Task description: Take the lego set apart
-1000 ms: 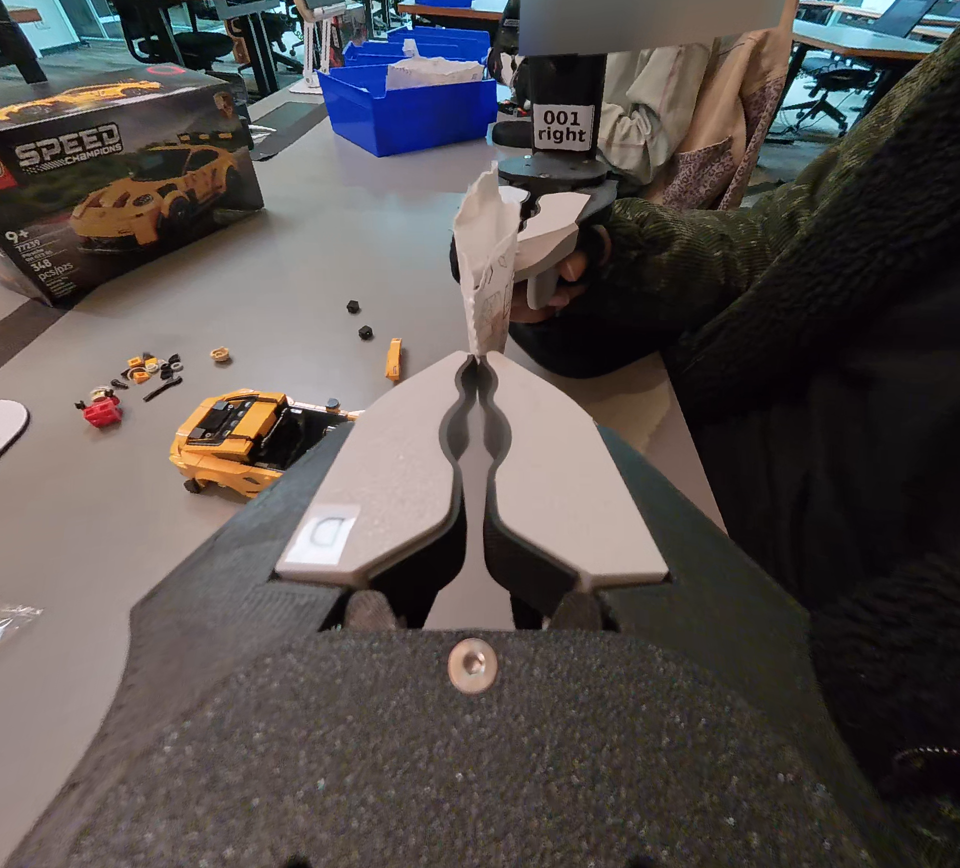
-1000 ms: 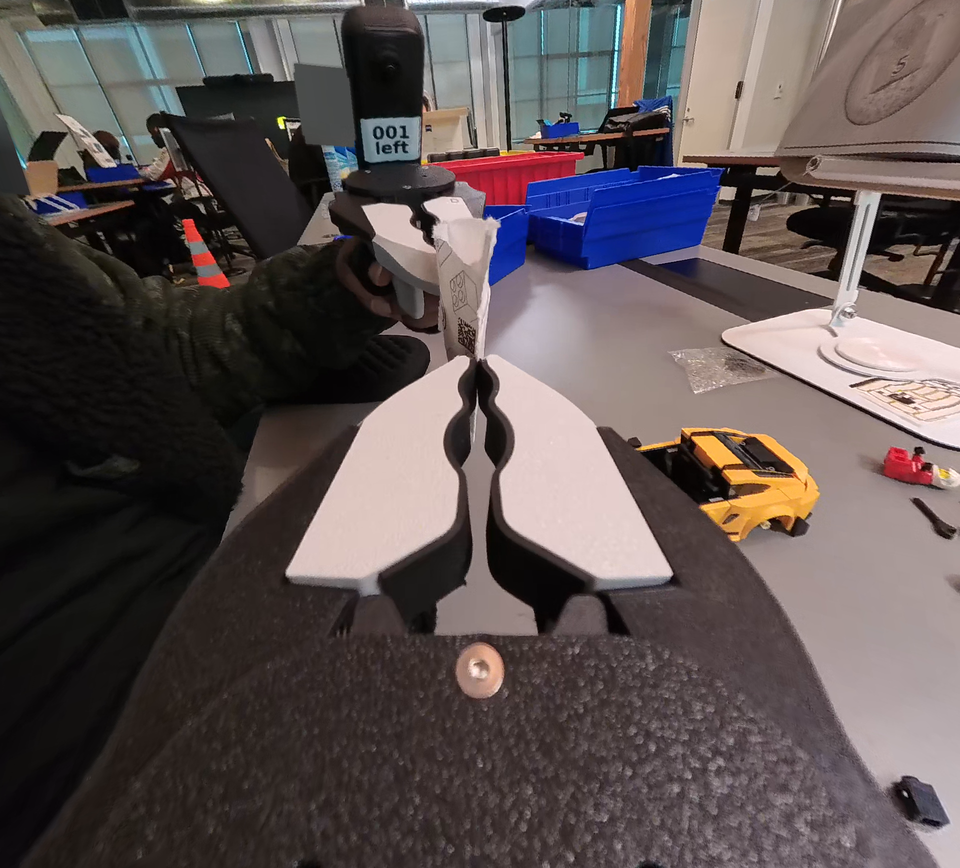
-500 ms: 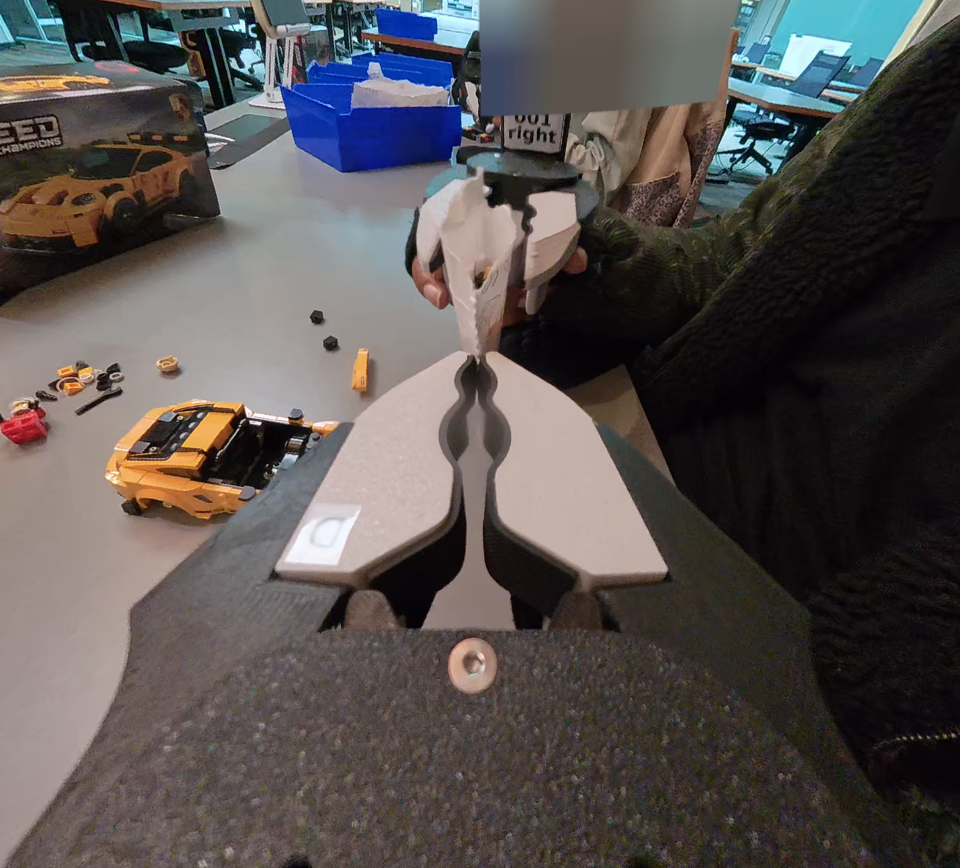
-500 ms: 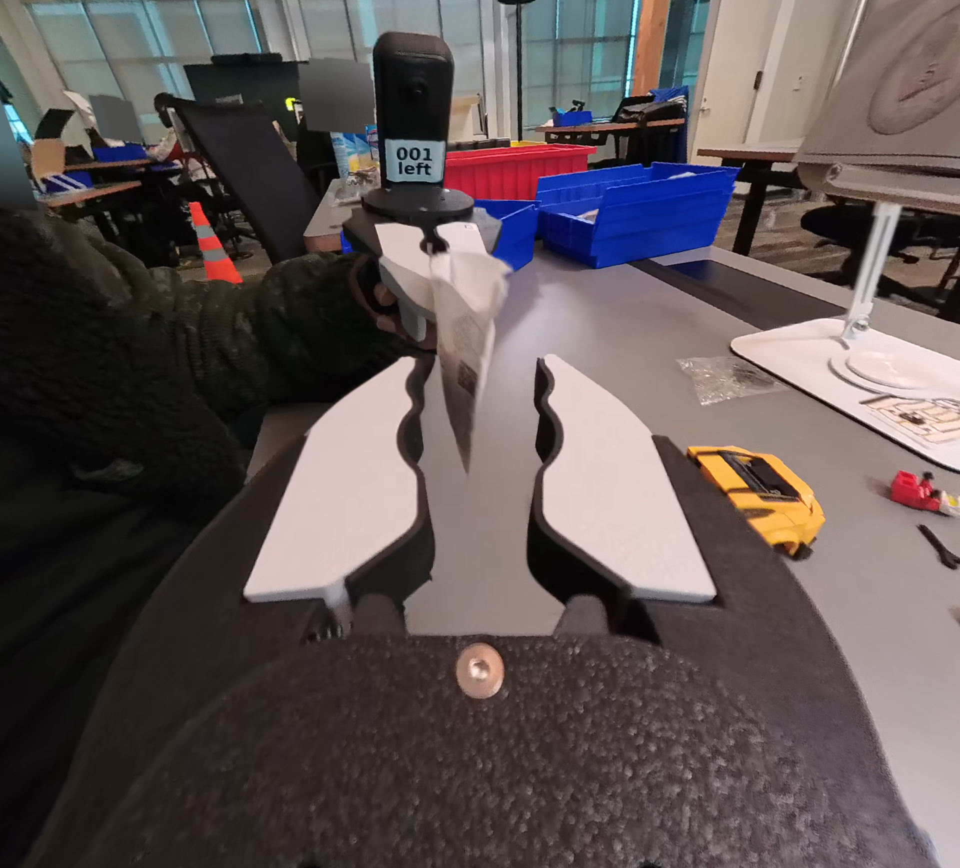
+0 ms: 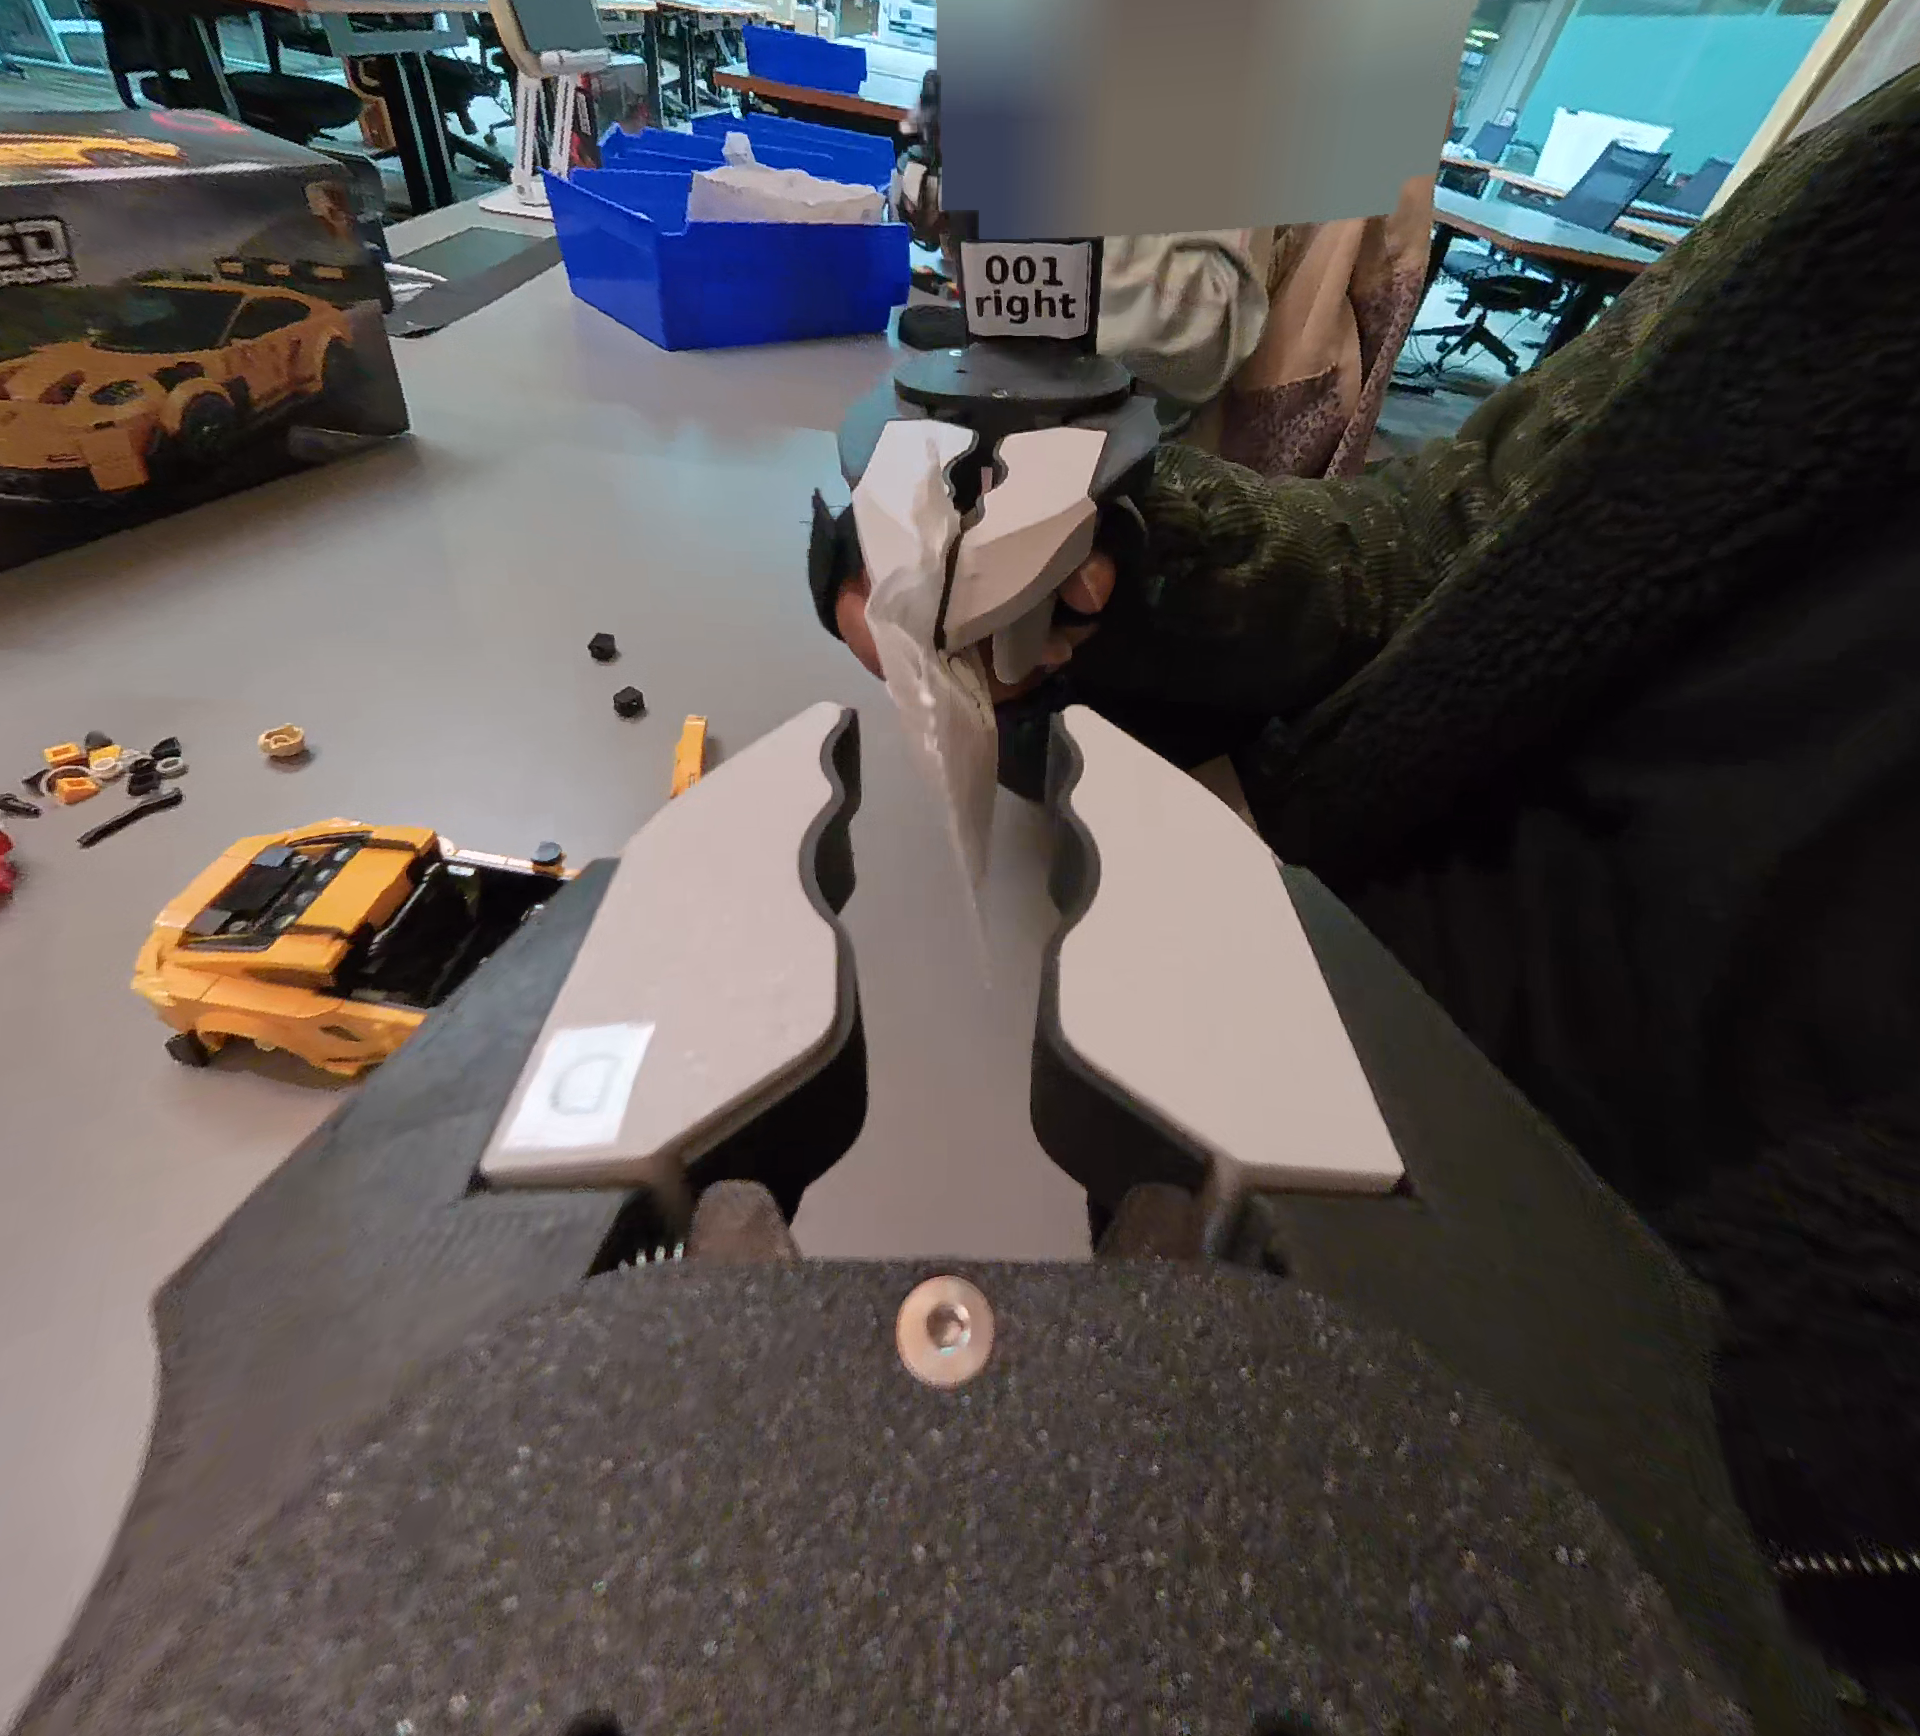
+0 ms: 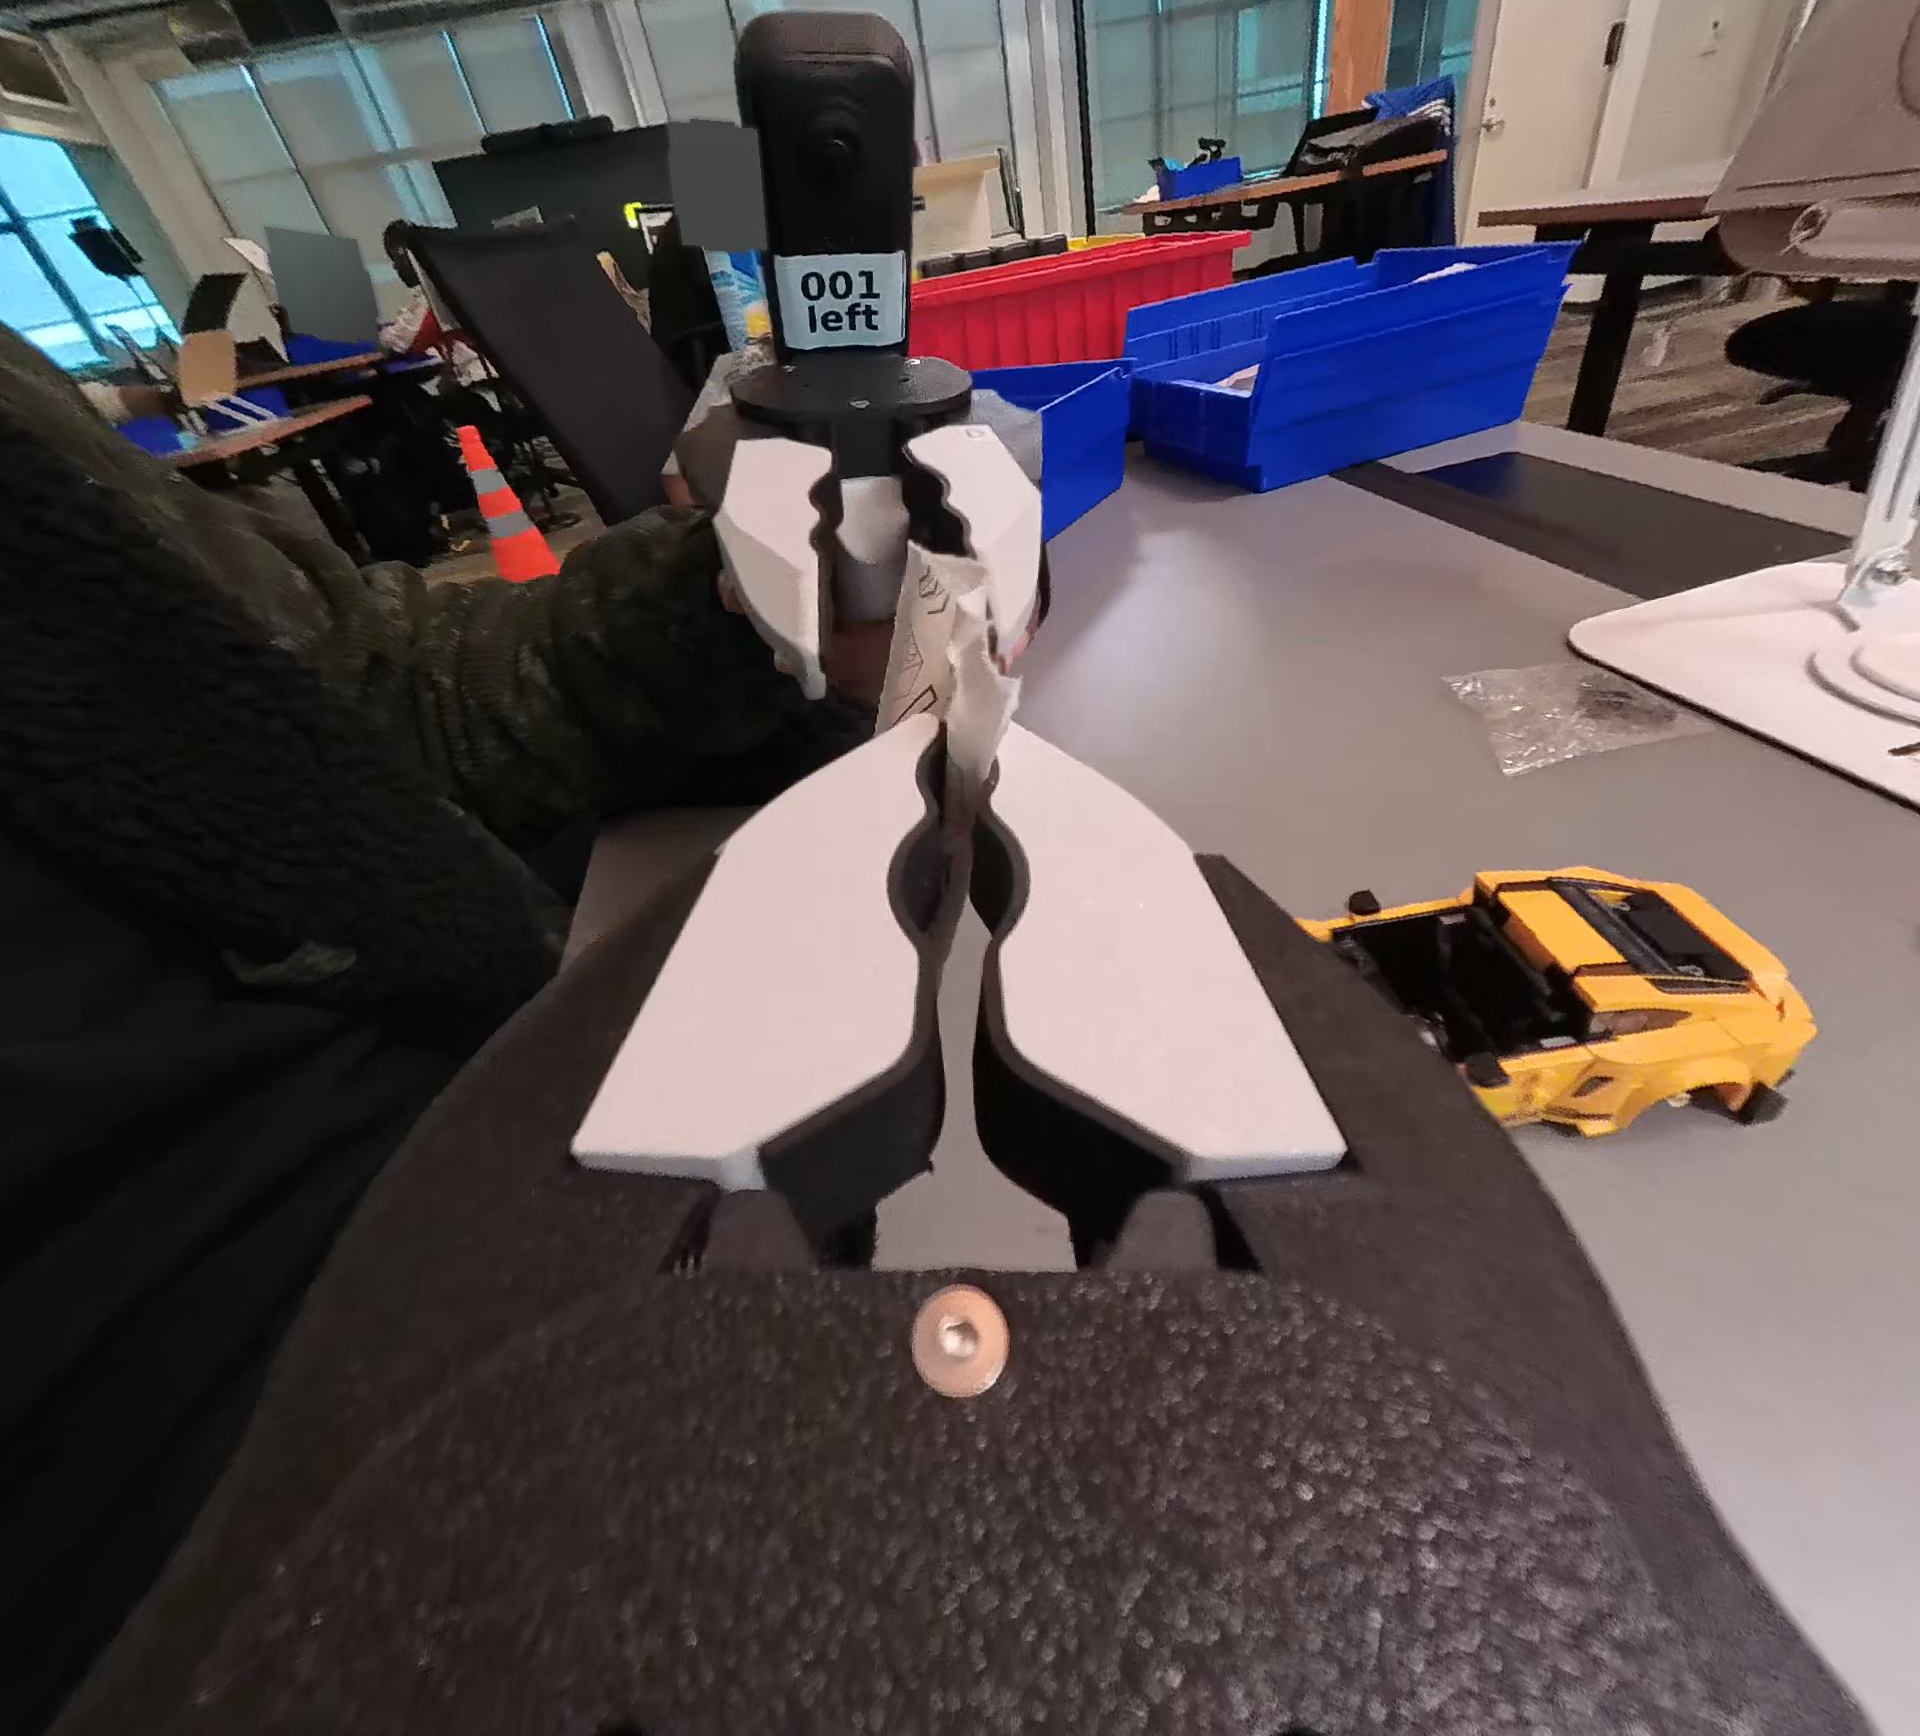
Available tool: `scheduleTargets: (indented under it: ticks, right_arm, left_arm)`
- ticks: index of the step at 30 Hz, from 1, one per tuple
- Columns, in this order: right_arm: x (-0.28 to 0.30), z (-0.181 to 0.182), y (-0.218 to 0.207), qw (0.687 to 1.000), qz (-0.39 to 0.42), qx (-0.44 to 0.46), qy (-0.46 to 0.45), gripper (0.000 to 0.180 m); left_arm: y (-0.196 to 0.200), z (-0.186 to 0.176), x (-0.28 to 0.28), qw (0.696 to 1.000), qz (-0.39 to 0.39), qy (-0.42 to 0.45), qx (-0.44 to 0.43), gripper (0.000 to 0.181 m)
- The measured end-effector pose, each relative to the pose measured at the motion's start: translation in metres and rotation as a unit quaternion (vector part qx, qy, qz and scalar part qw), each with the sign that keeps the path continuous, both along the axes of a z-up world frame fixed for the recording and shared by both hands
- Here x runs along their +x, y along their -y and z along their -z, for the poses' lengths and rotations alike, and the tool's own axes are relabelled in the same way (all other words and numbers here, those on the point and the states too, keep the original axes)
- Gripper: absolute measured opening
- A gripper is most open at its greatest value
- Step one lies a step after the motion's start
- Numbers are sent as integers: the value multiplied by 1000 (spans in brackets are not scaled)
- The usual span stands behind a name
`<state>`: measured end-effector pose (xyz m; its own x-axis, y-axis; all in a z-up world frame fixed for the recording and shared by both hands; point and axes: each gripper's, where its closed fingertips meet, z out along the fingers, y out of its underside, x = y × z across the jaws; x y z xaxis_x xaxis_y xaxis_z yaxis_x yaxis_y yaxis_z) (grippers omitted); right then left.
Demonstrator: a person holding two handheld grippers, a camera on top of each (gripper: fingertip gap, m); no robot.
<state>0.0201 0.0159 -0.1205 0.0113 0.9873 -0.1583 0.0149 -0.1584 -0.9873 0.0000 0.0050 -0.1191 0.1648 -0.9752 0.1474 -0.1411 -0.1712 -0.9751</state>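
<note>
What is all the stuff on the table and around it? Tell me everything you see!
toy car: one, yellow and black, partly taken apart, on the grey table
small loose pieces: a scatter, black, orange and white, beyond the car
set box: one, dark with a yellow car picture, far left
bins: several blue, one red, at the table's far side
clear plastic bag: one, near the white lamp base
paper bag: one, white, crumpled
right hand-held gripper: shut on the paper bag
left hand-held gripper: open
sleeves: dark green
</note>
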Motion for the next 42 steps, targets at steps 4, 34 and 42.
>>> scheduleTargets:
  ticks: [4,34,42]
  right_arm:
    - [-4,3,3,1000,-1,16,9,0]
    - [1,1,0,968,-78,-233,-43,0]
    - [5,4,-18,996,32,-84,-9,14]
  left_arm:
    - [-5,5,10,1000,-22,-11,3,4]
    - [2,13,5,999,-2,-44,-6,1]
    - [-8,18,-3,997,-13,-31,-75,1]
